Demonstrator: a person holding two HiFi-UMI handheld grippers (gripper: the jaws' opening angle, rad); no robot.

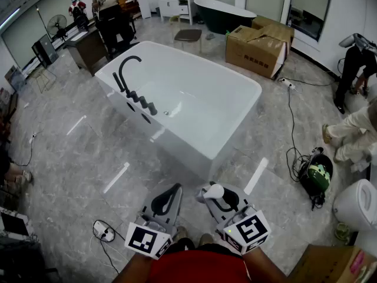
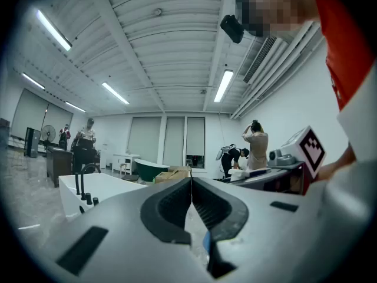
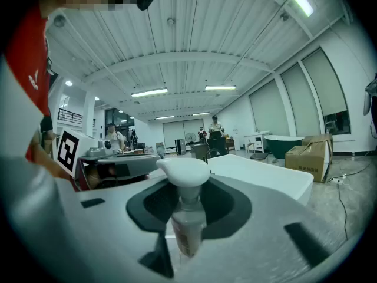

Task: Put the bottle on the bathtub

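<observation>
**Grey marble floor, bottle held short of the tub**

Polished grey floor (image 1: 88, 152) fills most of the head view, with the white bathtub (image 1: 206, 99) standing in the middle of the frame and a black faucet (image 1: 126, 69) with its knobs along the tub's left rim. A cardboard box (image 1: 259, 46) sits behind it at upper right, and a black cable (image 1: 290, 128) trails across the floor at right.

Both tools are at the bottom centre of the frame, well apart from the tub's near corner. The right gripper (image 3: 188, 202) is closed on the bottle (image 3: 187, 217), apparently round the neck just under the white pump head, with the clear body hanging below the jaws. The left gripper (image 2: 190, 196) has its jaws brought together at the tips with nothing between them.

What could go wrong from here, as I judge it:
- A neck grip leaves the body free to swing, so the bottle may land tilted on the rim.
- The rim looks narrow and glossy. A release off its middle could send the bottle sliding into the basin or down to the floor.
- The left rim is crowded by the faucet, so a placement there risks knocking a knob.
- The cable could catch a foot on a path to the right.
</observation>
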